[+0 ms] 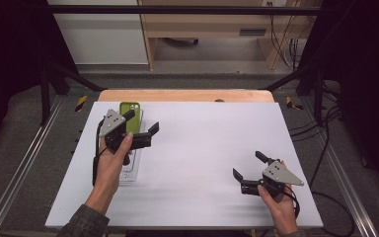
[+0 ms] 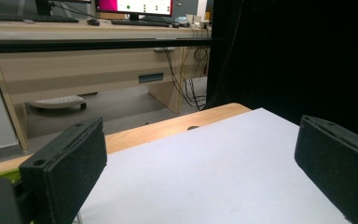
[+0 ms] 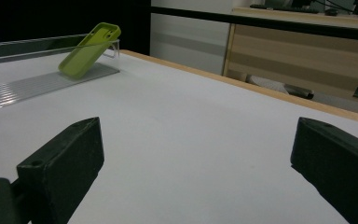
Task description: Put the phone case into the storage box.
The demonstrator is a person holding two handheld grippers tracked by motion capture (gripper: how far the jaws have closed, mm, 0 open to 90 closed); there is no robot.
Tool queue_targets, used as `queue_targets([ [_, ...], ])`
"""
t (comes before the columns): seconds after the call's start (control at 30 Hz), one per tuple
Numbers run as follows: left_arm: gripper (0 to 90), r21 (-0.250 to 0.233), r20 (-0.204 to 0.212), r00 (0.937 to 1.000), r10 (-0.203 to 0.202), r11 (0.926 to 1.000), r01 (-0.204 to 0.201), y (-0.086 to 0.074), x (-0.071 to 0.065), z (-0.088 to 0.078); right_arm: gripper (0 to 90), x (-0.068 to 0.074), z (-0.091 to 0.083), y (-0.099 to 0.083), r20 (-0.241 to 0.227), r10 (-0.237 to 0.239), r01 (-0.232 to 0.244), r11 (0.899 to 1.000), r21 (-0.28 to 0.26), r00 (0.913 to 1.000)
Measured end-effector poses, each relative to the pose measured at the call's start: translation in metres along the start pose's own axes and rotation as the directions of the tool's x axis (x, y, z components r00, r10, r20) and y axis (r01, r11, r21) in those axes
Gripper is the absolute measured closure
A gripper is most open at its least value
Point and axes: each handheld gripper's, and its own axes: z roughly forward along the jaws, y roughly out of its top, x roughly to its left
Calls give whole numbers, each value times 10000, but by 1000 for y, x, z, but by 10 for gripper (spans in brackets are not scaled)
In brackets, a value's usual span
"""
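Green phone case (image 1: 131, 116) sits at the table's (image 1: 202, 148) 10 o'clock corner, leaning tilted on a clear ribbed stand (image 1: 131, 170). Left gripper (image 1: 143, 129) hovers just beside and over it, jaws apart, empty. Right gripper (image 1: 249, 165) at 4 o'clock, well apart, jaws apart, empty. Right gripper view shows the case's tilt and camera cutout (image 3: 89, 50); high view flattens that. Case matte, rounded corners; tabletop white, wood-edged.

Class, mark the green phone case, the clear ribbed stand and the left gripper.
green phone case (image 3: 87, 51), right gripper view, middle of its back.
clear ribbed stand (image 3: 37, 84), right gripper view, ribbed base.
left gripper (image 1: 141, 122), high view, between its open jaws.
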Motion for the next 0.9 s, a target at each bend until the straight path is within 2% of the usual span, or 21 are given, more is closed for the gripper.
queue_targets([
  [0.43, 14, -259, -104, 9996, 261, 9993, -264, -5, 8, -34, 20, 1, 0, -1, -73, 38, -38, 10000, 65, 10000],
  [0.63, 14, -451, -157, 9997, 183, 9988, -190, -12, 9, -48, 20, 0, 0, -1, -71, 7, -6, 10000, 79, 10000],
  [0.73, 14, -479, -206, 9994, 279, 9984, -288, -15, 10, -55, 20, 0, 0, -1, -75, 6, -5, 10000, 86, 10000],
  [0.9, 14, -587, -264, 9996, 122, 9982, -137, -22, 12, -67, 20, 0, 0, -1, -92, -8, 8, 10000, 87, 10000],
])
